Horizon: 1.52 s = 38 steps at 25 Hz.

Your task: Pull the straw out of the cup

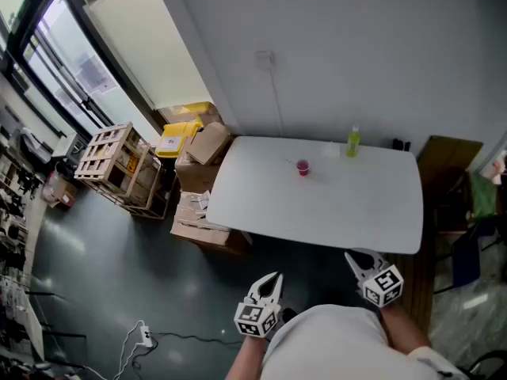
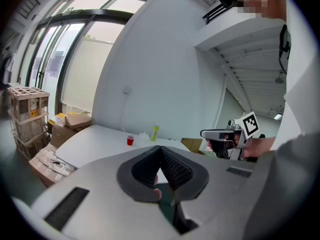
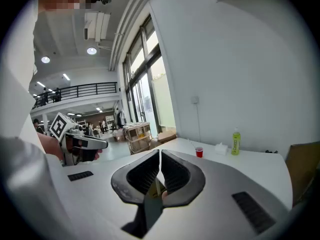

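The straw (image 1: 294, 162) leans out of the one red cup (image 1: 303, 167), which stands far out on the white table (image 1: 261, 204). My left gripper (image 1: 272, 279) has its jaws pressed together on nothing, short of the table's near edge. One green bottle (image 1: 352, 142) stands to the right of the cup. My right gripper (image 1: 356, 258) is likewise closed and empty.
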Motion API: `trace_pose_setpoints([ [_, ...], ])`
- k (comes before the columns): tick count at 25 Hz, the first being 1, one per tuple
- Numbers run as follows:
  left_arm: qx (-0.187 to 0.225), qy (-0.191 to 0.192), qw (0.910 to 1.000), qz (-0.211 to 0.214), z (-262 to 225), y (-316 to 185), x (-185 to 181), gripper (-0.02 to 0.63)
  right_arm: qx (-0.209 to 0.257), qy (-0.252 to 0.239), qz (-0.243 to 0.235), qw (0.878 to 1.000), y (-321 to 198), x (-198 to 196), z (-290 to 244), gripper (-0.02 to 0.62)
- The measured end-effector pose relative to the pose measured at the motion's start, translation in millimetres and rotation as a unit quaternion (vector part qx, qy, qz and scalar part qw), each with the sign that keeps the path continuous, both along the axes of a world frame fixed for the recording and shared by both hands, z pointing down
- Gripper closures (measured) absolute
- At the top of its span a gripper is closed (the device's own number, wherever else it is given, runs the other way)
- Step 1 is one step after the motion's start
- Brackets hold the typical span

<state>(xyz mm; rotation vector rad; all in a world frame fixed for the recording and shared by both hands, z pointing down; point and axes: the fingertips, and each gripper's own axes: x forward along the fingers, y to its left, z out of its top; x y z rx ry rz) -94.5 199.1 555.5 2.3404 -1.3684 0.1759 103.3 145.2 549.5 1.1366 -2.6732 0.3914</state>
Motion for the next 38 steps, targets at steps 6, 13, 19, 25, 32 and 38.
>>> trace_pose_setpoints([
  [6,0.001,-0.002,1.0,0.002,-3.3,3.4,5.8,0.604,-0.004,-0.005,-0.005,1.0,4.8,0.7,-4.1,0.554],
  [13,-0.001,-0.005,1.0,-0.002,-3.5,4.7,12.9,0.604,-0.003,-0.009,-0.013,1.0,2.4,5.3,-3.0,0.554],
  [19,0.0,-0.008,0.9998,-0.017,-5.8,4.7,21.4,0.604,-0.004,-0.005,-0.019,1.0,-1.5,15.9,-2.1,0.554],
  [25,0.003,-0.006,0.9994,-0.033,-8.0,2.1,43.3,0.604,-0.01,0.002,-0.02,1.0,-7.5,42.1,5.7,0.552],
  [32,0.002,-0.004,0.9986,-0.053,-5.3,-6.9,69.5,0.604,-0.015,0.009,-0.017,1.0,-20.8,75.0,6.7,0.552],
  [38,0.007,-0.002,0.9979,-0.064,-7.8,-16.9,87.1,0.604,-0.019,0.007,-0.029,0.999,-29.9,89.5,10.3,0.552],
])
